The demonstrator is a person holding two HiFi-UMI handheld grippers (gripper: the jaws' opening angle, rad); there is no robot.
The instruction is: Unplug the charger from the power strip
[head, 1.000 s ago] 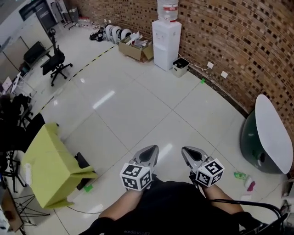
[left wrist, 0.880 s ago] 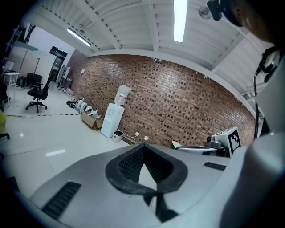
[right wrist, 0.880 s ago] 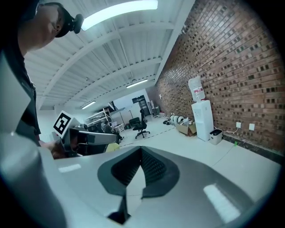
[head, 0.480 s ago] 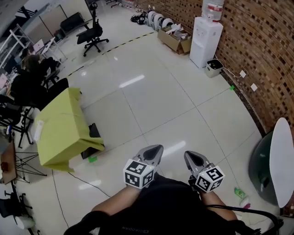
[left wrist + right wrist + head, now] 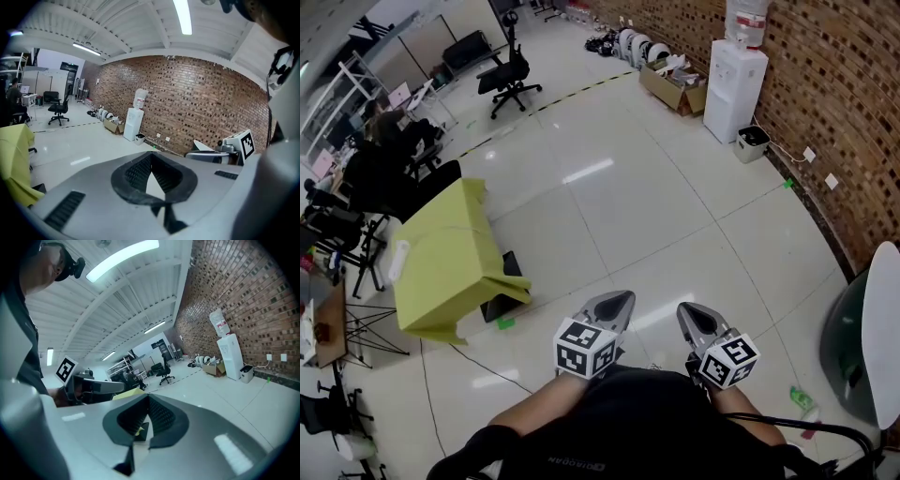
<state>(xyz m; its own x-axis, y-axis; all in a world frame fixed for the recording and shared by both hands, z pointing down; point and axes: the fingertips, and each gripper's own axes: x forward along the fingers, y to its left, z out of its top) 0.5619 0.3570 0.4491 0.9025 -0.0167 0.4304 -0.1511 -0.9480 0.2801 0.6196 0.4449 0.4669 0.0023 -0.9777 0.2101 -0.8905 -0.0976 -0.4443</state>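
An open cardboard box [image 5: 673, 87] of jumbled items sits far off along the rough brick wall [image 5: 825, 84], beside a boxy white water dispenser [image 5: 733, 80] and a small bin [image 5: 753, 140]. The tiled floor [image 5: 619, 197] is glossy. A yellow cloth [image 5: 450, 258] drapes a table at left. Near, the smooth grey left gripper [image 5: 623, 297] and right gripper [image 5: 682, 308] have their jaws pressed together, holding nothing. No view shows the charger or power strip.

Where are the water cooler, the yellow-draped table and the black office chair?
water cooler [image 5: 734, 89], head view, its white cabinet front.
yellow-draped table [image 5: 441, 253], head view, the cloth on top.
black office chair [image 5: 505, 77], head view, its seat.
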